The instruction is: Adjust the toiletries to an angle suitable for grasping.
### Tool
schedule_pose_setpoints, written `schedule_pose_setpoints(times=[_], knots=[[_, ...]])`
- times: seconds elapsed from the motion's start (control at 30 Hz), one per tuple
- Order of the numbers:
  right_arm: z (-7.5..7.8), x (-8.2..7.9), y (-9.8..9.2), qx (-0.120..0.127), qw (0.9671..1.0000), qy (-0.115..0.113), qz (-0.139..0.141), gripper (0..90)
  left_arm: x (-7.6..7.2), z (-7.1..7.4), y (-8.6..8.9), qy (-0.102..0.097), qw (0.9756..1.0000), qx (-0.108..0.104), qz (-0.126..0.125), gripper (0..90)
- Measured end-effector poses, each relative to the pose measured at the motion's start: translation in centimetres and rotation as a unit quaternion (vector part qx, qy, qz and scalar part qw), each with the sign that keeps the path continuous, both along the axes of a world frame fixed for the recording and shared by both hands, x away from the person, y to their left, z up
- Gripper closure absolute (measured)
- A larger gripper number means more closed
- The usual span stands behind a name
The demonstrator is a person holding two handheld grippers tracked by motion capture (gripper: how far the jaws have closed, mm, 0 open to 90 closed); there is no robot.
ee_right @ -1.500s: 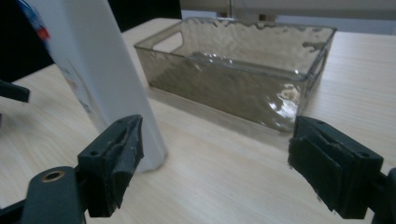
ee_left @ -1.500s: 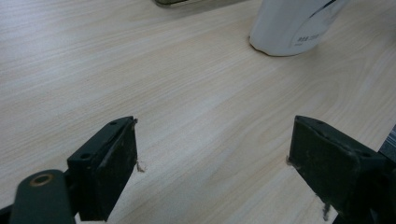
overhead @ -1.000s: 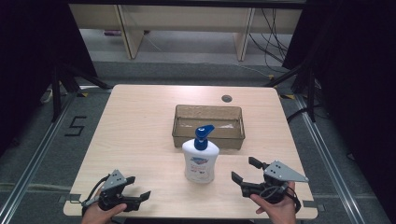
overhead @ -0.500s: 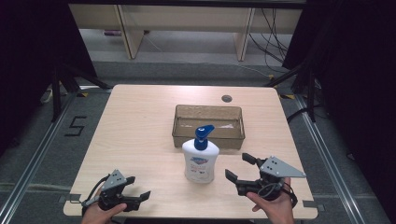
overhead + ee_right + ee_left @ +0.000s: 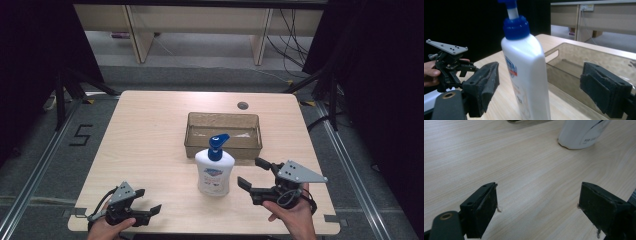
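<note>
My right gripper (image 5: pixel 253 174) gapes open just right of the upright soap bottle (image 5: pixel 214 171); my left gripper (image 5: pixel 148 201) rests open near-left on the counter (image 5: pixel 145 135).

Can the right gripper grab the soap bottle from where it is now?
Probably yes. The right gripper is open, its jaws wide apart and facing the soap bottle, which stands upright with bare table between them.

In the left gripper view the white bottle (image 5: pixel 581 133) is cut off by the top edge at one o'clock, leaving just its base (the label print there is too small to read). The right gripper view crops the blue pump head (image 5: pixel 510 6) at twelve o'clock, and the bottle's label is blurred.
</note>
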State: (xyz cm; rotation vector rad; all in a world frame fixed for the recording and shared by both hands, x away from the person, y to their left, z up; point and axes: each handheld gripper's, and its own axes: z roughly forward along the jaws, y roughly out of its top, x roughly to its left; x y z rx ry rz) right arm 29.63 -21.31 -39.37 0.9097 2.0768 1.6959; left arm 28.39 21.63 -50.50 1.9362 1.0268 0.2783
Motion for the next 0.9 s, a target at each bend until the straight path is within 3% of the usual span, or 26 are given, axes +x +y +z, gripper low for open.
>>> schedule_pose_setpoints(times=[0.13,0.27,0.3,0.37,0.43,0.57,0.6,0.63,0.7,0.73,0.83,0.87,0.9], knots=[[0.7,0.5,0.5,-0.001,0.9998,-0.019,0.004,15.5,0.0,0.0,0.0,-0.001,1.0000,-0.007,0.002,14.7],[1.3,0.9,1.1,0.005,0.9998,-0.012,0.016,15.3,0.1,0.0,0.1,-0.003,1.0000,-0.004,0.004,14.7],[1.5,1.2,1.2,0.001,0.9996,-0.025,0.015,15.3,0.1,0.0,0.1,-0.003,1.0000,-0.004,0.004,14.7],[1.8,1.3,1.6,0.006,0.9997,-0.013,0.020,15.3,0.1,0.0,0.1,-0.003,1.0000,-0.005,0.004,14.7],[1.9,1.8,1.8,0.007,0.9993,-0.025,0.025,15.2,0.0,0.1,0.1,-0.002,1.0000,-0.001,0.005,14.7],[2.3,2.3,2.4,0.008,0.9992,-0.022,0.031,15.2,0.1,0.1,0.0,-0.002,0.9999,-0.010,0.000,14.7],[2.5,2.5,2.5,0.002,0.9989,-0.039,0.027,15.2,0.1,0.1,0.0,-0.002,1.0000,-0.009,-0.001,14.7],[2.5,2.6,2.8,0.011,0.9987,-0.031,0.038,15.2,0.1,0.1,0.0,-0.001,1.0000,-0.010,-0.002,14.8],[2.8,2.7,3.1,0.004,0.9989,-0.027,0.039,15.2,0.1,0.1,-0.1,-0.005,0.9999,-0.010,-0.005,14.7],[2.9,2.9,3.3,0.006,0.9984,-0.037,0.042,15.2,0.0,0.2,-0.1,-0.004,0.9999,-0.009,-0.005,14.7],[3.0,3.1,3.9,0.011,0.9979,-0.034,0.053,15.2,0.1,0.1,-0.1,0.000,0.9999,-0.011,-0.003,14.7],[3.1,3.4,3.9,0.007,0.9974,-0.046,0.054,15.2,0.2,0.1,-0.1,-0.002,0.9999,-0.010,-0.003,14.7],[3.1,3.4,4.1,0.010,0.9976,-0.040,0.055,15.2,0.2,0.1,-0.1,-0.002,0.9999,-0.011,-0.002,14.7]])
